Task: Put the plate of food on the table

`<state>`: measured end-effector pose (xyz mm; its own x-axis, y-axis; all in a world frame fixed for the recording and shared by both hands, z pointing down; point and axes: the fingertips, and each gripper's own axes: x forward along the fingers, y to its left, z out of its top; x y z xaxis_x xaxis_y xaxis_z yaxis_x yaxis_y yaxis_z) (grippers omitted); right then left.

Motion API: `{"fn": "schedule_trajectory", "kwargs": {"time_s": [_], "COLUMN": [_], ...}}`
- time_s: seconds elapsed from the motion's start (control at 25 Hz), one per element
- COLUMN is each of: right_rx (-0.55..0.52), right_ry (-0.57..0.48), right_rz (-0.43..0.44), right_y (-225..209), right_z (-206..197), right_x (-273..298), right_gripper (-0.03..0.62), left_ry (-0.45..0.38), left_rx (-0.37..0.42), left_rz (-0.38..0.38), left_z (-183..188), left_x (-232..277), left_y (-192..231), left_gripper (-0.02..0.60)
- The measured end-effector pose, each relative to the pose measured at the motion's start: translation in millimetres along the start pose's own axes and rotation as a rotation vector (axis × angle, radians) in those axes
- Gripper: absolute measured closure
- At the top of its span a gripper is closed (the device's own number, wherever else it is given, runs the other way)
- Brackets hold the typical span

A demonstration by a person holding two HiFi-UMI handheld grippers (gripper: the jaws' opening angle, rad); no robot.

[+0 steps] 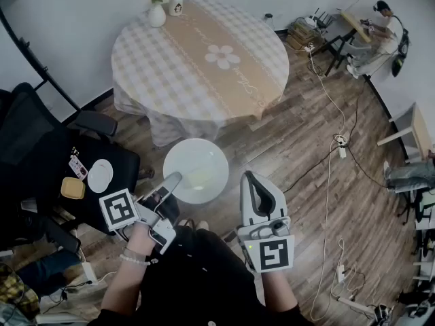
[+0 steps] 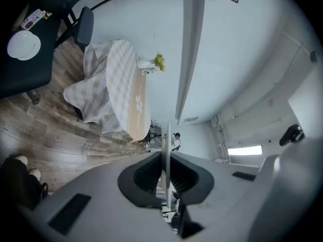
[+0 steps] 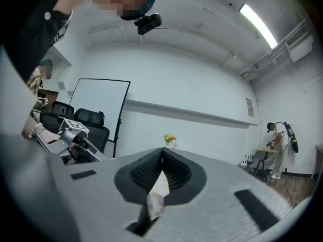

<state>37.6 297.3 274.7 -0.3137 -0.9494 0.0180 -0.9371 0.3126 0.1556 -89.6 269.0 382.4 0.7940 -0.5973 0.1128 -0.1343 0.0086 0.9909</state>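
The round table (image 1: 170,73) with its checked cloth lies ahead of me and nothing of mine is on it yet. The white plate (image 1: 197,165) is in the air over the wood floor, just short of the table's near edge. I see only a faint pale patch on it, so I can't name the food. My left gripper (image 1: 174,178) is clamped on the plate's near rim, and the thin white edge runs straight between its jaws. My right gripper (image 1: 250,179) hangs beside the plate without touching it, jaws closed on a pale scrap (image 3: 157,193) that looks like paper. I judge the carry about half done: reaching forward, lowering and letting go are left.

A black office chair (image 1: 27,131) and a black side table (image 1: 122,161) crowd my left. Cables (image 1: 333,114) trail across the floor to the right, clear of my path. The vase of yellow flowers (image 1: 157,13) stands at the far edge, so the near cloth is free.
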Motion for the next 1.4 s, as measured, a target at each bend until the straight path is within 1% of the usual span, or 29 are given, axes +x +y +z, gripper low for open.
{"fn": "schedule_trajectory", "kwargs": {"time_s": [0.56,0.72,0.8,0.92,1.08,1.16,1.24,1.32,1.4], "right_rx": [-0.05,-0.025,0.012,0.084,0.26,0.334,0.435,0.529,0.592], "right_ry": [0.01,0.019,0.029,0.085,0.162,0.177,0.179,0.187,0.203], "right_rz": [0.028,0.048,0.066,0.095,0.162,0.191,0.209,0.214,0.212], "right_y": [15,18,20,23,28,31,32,30,29], "right_z": [2,-1,-4,-15,-36,-43,-49,-57,-64], "right_x": [3,4,5,9,18,21,24,27,29], "right_gripper": [0.595,0.595,0.594,0.594,0.594,0.594,0.591,0.539,0.508], "left_ry": [0.013,0.019,0.018,0.017,0.015,0.014,0.013,0.011,0.011], "left_rx": [-0.005,-0.002,-0.003,-0.005,-0.007,-0.007,-0.008,-0.008,-0.012], "left_rz": [-0.007,-0.004,-0.003,-0.004,-0.008,-0.005,-0.004,-0.004,-0.007], "left_z": [1,1,2,4,8,9,11,13,14], "left_x": [-3,-3,-4,-5,-4,-5,-5,-4,-4], "left_y": [0,1,2,3,4,5,7,7,8], "left_gripper": [0.561,0.561,0.561,0.563,0.563,0.561,0.562,0.563,0.561]}}
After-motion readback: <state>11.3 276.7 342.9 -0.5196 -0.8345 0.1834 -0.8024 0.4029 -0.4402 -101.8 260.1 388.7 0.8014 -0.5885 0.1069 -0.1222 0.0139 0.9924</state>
